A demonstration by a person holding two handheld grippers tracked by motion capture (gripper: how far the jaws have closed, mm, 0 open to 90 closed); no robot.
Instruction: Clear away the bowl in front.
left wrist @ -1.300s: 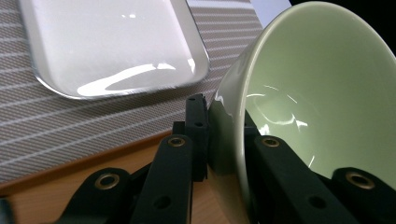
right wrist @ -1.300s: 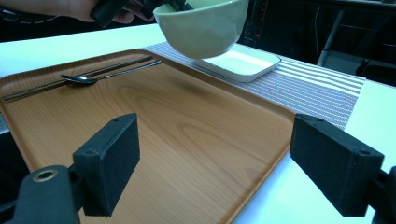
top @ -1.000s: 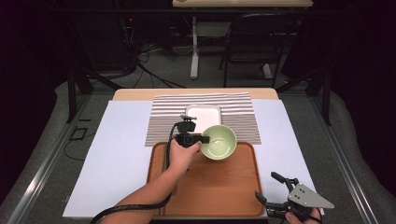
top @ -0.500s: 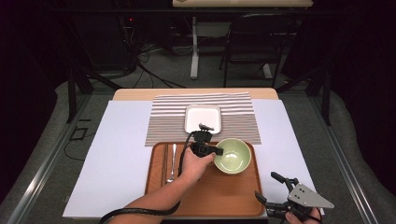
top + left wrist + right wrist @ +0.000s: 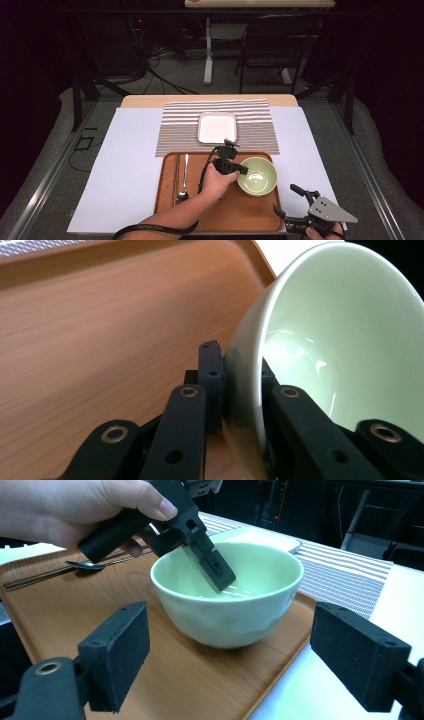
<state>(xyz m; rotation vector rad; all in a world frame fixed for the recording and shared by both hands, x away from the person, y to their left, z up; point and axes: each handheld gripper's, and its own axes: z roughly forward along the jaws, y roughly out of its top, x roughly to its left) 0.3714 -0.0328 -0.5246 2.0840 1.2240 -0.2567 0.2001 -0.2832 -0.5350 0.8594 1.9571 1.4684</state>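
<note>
A pale green bowl [image 5: 258, 176] stands on the right part of the wooden tray [image 5: 220, 215]. My left gripper [image 5: 241, 170] is shut on its left rim, one jaw inside and one outside. The left gripper view shows the rim [image 5: 340, 340] pinched between the black jaws of the left gripper [image 5: 240, 370]. In the right gripper view the bowl [image 5: 230, 615] appears to rest on the tray, with the left hand and its inner jaw over it. My right gripper [image 5: 286, 199] hangs open off the tray's front right corner, pads [image 5: 120, 650] wide apart, facing the bowl.
A spoon [image 5: 184, 177] and chopsticks [image 5: 176, 172] lie along the tray's left side. Behind the tray a white square plate [image 5: 216, 127] sits on a striped mat [image 5: 175, 132]. A white sheet [image 5: 125, 160] covers the table around them.
My left gripper has carried the bowl from the tray's back edge by the mat toward me and to the right, down onto the tray. The right gripper has stayed still.
</note>
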